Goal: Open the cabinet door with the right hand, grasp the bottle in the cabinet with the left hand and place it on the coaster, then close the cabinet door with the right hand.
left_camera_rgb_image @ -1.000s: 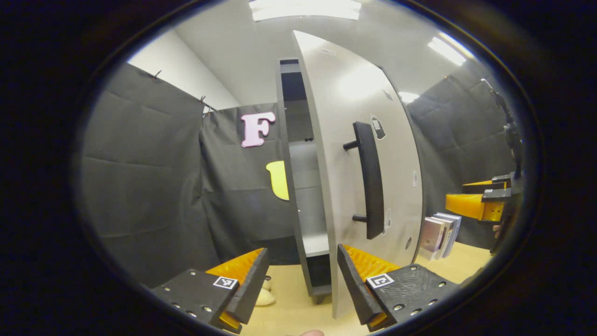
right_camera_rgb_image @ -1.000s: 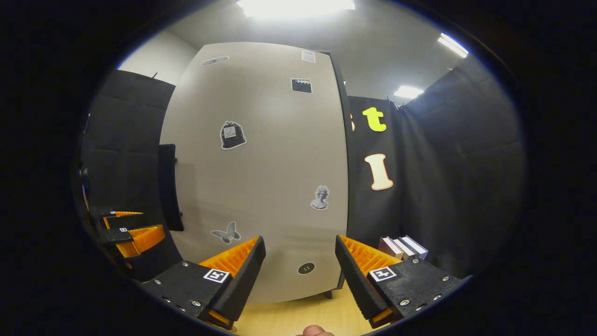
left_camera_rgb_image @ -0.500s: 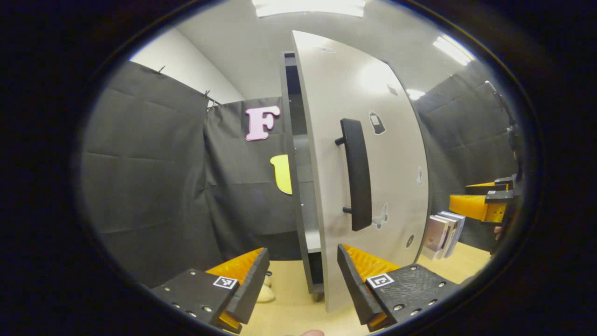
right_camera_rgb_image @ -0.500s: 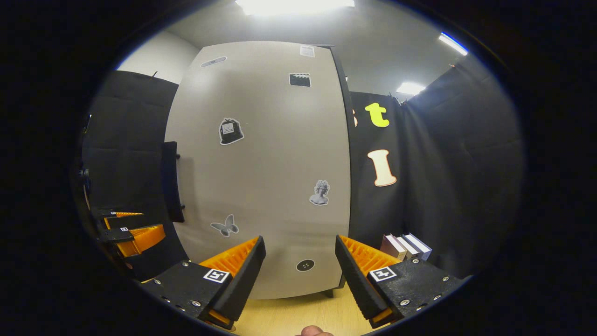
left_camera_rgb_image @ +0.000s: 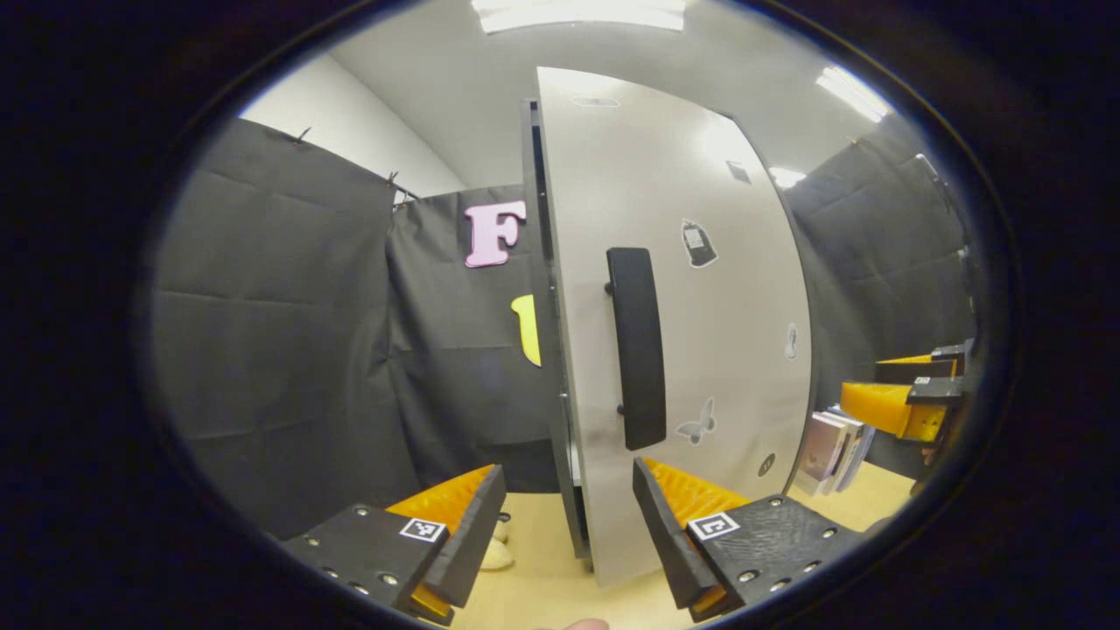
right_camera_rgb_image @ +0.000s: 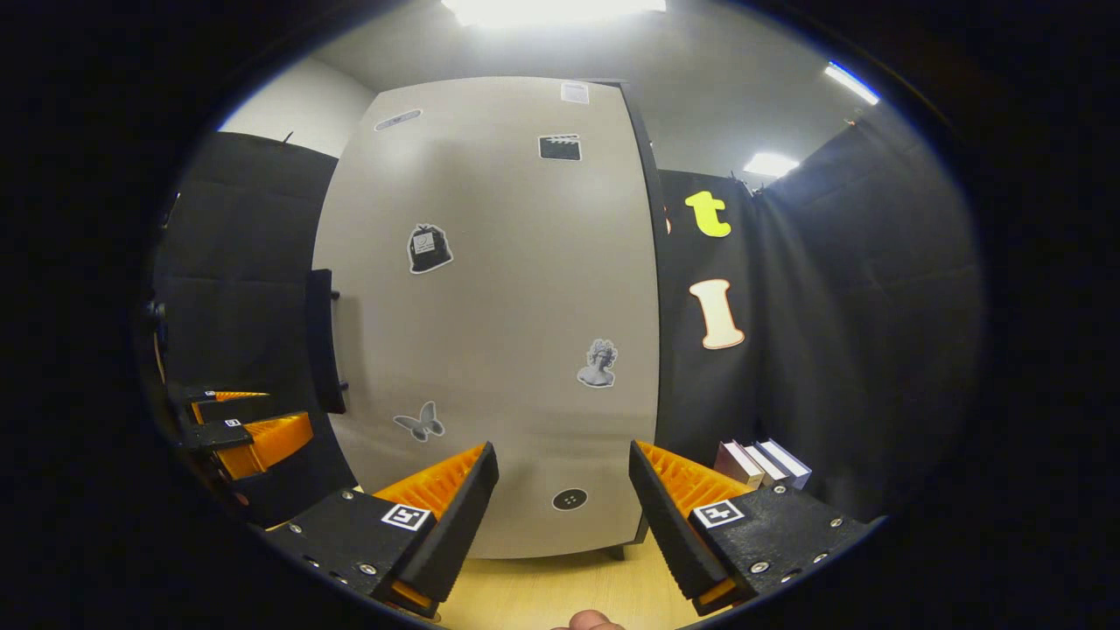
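Note:
The grey cabinet door (left_camera_rgb_image: 700, 332) with stickers stands almost flat against the cabinet, with a thin dark gap along its left edge. Its black handle (left_camera_rgb_image: 636, 346) is upright, just above my left gripper (left_camera_rgb_image: 569, 525), which is open and holds nothing. In the right gripper view the door (right_camera_rgb_image: 490, 315) faces me and its handle (right_camera_rgb_image: 322, 341) sits at the left edge. My right gripper (right_camera_rgb_image: 560, 516) is open and empty, a short way in front of the door's lower part. A pale object (left_camera_rgb_image: 497, 549) lies on the table, partly hidden behind my left finger.
Several books (right_camera_rgb_image: 761, 464) stand on the wooden table (right_camera_rgb_image: 542, 586) to the right of the cabinet. The other gripper (left_camera_rgb_image: 901, 398) hangs at the far right in the left gripper view. In the right gripper view the other gripper (right_camera_rgb_image: 236, 429) shows at the far left. Black cloth walls surround the booth.
The door has swung toward the cabinet. The gap that showed the shelves has narrowed to a slit. Both grippers have stayed open and nearly still.

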### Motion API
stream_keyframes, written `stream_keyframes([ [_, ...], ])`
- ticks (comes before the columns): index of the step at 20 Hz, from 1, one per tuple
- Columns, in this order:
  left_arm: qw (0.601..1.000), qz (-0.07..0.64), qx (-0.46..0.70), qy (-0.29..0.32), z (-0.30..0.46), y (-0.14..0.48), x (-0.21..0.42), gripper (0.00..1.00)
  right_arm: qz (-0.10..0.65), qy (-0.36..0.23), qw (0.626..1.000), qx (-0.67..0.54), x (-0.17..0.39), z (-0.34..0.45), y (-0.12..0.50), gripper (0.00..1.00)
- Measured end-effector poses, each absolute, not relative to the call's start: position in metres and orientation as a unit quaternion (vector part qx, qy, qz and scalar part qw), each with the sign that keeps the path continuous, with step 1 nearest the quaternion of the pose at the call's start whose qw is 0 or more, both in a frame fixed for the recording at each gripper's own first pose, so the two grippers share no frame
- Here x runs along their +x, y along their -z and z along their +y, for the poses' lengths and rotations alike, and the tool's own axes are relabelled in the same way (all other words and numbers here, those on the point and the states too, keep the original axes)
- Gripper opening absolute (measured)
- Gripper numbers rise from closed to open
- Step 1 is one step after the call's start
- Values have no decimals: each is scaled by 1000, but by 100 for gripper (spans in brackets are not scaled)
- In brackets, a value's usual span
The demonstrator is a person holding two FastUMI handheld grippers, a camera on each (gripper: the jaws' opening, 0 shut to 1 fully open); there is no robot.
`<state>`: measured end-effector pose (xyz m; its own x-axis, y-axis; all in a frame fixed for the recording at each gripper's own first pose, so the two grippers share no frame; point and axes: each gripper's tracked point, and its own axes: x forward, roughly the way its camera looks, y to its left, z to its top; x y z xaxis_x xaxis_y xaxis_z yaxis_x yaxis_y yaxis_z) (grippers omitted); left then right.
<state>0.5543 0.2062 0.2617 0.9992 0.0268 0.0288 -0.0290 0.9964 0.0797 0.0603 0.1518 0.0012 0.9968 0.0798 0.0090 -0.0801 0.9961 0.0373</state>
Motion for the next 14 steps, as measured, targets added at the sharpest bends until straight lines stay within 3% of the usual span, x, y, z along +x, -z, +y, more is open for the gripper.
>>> stream_keyframes([
  [5,1000,-17,19,13,172,-273,564,84,-12,-38,999,9,72,166,-16,93],
  [10,1000,-2,1,12,151,-274,572,87,-12,-13,1000,-25,74,168,-15,93],
  [14,1000,2,-6,2,146,-269,573,85,-14,-20,999,-21,69,171,-12,93],
])
